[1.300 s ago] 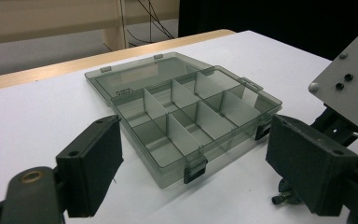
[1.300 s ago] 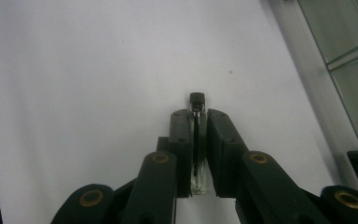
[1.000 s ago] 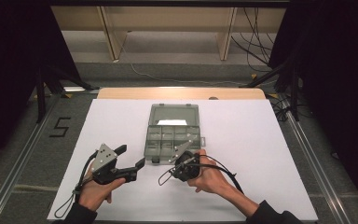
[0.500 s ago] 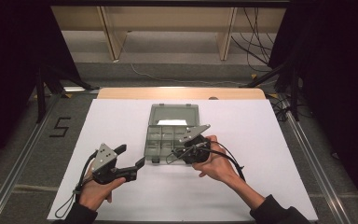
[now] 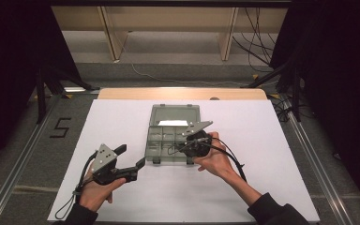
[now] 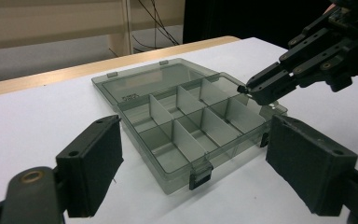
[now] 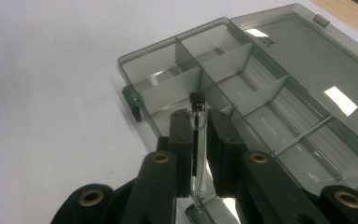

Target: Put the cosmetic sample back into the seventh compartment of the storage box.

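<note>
An open, smoky-clear compartment box lies in the middle of the white table, lid folded back, its compartments looking empty. My right gripper hovers over the box's near right part, pointing left. It is shut on a small black screw, whose head sticks out past the fingertips above a divider. The left gripper view shows that tip with the screw over the box's right side. My left gripper sits near the table's front left, aimed at the box, jaws wide open and nothing between them.
A white sheet covers the table, with its wooden edge at the far side. Wooden shelf legs and cables stand on the floor beyond. A black cable trails from the right gripper over the wrist.
The right hand has carried its gripper away from the table's front and up over the box's near right part. The left hand has kept still.
</note>
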Demonstrator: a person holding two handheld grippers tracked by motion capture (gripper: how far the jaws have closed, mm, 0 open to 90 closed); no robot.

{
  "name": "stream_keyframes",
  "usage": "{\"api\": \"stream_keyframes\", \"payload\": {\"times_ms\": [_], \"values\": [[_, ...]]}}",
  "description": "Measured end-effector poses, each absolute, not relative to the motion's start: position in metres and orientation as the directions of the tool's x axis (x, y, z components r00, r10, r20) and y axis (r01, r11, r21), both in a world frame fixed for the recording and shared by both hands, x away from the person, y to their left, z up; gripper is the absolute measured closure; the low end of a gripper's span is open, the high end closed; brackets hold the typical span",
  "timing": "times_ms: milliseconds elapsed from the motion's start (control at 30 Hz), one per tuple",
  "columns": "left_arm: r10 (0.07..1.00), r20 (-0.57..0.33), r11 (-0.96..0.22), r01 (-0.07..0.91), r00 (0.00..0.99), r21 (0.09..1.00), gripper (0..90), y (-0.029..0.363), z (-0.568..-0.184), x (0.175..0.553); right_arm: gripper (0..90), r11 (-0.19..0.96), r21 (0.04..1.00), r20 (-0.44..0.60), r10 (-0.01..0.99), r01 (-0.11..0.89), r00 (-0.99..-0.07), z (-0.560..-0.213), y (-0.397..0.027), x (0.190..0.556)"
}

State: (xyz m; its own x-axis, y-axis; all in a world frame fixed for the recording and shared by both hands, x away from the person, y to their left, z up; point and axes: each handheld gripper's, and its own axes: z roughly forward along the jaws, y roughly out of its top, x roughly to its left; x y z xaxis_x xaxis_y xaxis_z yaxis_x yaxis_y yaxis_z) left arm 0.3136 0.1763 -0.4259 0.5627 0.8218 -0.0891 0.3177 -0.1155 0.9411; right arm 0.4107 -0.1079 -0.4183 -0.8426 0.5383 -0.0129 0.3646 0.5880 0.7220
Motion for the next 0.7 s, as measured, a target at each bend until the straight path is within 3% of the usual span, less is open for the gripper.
{"api": "stream_keyframes", "payload": {"times_ms": [700], "values": [[0.825,-0.091,-0.111,0.318,0.557,0.942,17.5,0.177,-0.426,0.313,81.1,0.529,0.728,0.044,0.598,0.435,-0.8,-0.443,-0.11,0.425]]}}
